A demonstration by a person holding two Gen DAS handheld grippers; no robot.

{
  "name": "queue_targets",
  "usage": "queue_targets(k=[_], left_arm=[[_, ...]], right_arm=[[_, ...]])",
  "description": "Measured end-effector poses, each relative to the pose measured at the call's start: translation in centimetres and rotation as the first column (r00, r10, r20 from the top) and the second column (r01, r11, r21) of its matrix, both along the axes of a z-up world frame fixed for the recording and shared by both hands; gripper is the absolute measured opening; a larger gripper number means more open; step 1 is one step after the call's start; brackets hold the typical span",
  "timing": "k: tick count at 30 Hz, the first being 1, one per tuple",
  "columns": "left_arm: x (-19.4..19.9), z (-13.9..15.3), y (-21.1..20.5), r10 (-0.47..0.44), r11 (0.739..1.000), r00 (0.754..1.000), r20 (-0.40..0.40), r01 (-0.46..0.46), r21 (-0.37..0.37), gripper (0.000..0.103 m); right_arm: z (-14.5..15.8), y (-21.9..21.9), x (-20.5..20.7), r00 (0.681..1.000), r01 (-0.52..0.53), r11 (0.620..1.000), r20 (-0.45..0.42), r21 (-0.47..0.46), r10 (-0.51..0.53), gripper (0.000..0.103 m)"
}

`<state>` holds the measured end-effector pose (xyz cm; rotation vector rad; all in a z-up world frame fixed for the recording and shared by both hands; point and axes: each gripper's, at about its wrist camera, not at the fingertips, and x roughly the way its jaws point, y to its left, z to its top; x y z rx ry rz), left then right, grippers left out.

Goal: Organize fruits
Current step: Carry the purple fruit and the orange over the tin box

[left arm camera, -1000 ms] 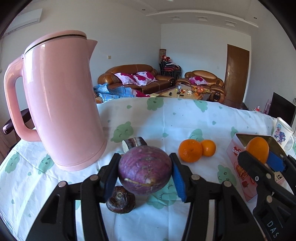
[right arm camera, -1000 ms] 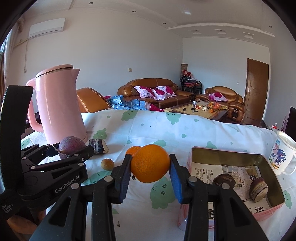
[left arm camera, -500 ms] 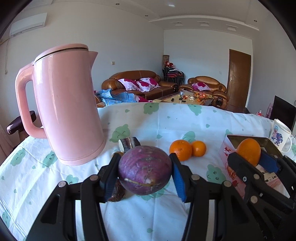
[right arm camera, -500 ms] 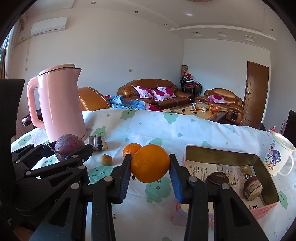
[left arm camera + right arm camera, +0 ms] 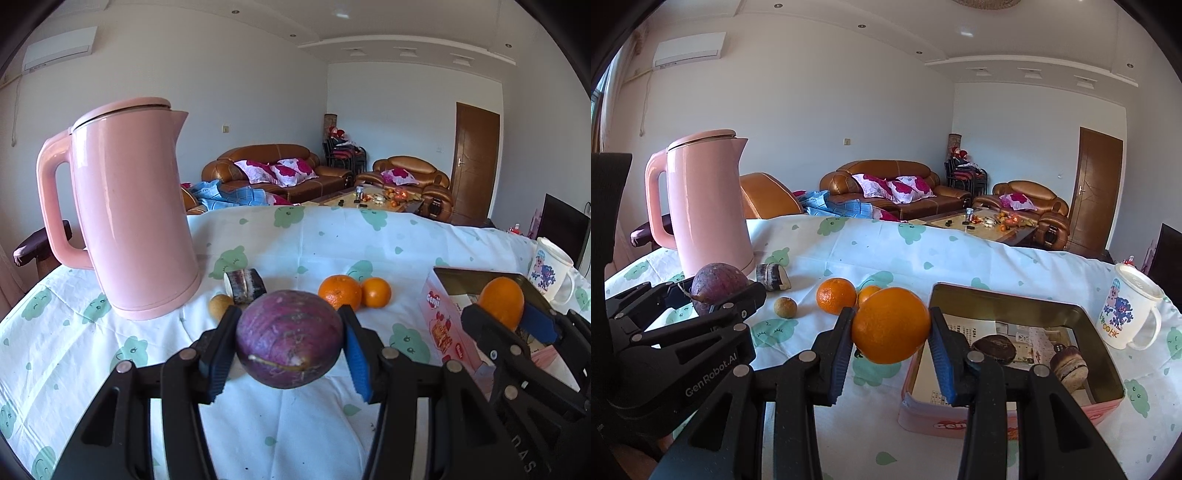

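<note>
Oranges: 3, one large (image 5: 891,325) and two smaller, (image 5: 836,296) and (image 5: 868,292). Purple round fruit (image 5: 289,339): 1. Small brownish fruit (image 5: 786,307): 1. Dark cut stubs: 1 on the cloth (image 5: 772,277). Dark brown pieces in the box: 2, (image 5: 995,344) and (image 5: 1069,365). Pink box (image 5: 1004,293): 1. Pink kettle (image 5: 129,206): 1. Printed mug (image 5: 1128,314): 1. Claws: 2, left (image 5: 289,350), right (image 5: 891,341).

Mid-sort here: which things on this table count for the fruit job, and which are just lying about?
Job:
- purple fruit in left gripper
- orange in right gripper
- two loose oranges
- small brown fruit
- tin box, two dark pieces inside

Lying about:
- pink kettle
- white mug
- cut dark chunk: unclear
</note>
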<state>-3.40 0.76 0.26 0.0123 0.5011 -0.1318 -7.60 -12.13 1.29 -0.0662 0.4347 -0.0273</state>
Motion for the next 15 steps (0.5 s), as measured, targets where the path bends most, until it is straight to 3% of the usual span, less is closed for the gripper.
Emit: queue_targets(k=[15], left_arm=[[-1.7, 0.2, -3.1, -0.035, 0.999, 0.999, 0.018, 0.035, -0.013, 0.055]], right_arm=[[0.3, -3.2, -1.9, 0.999, 0.027, 0.999, 0.03, -0.034, -0.026, 0.042]])
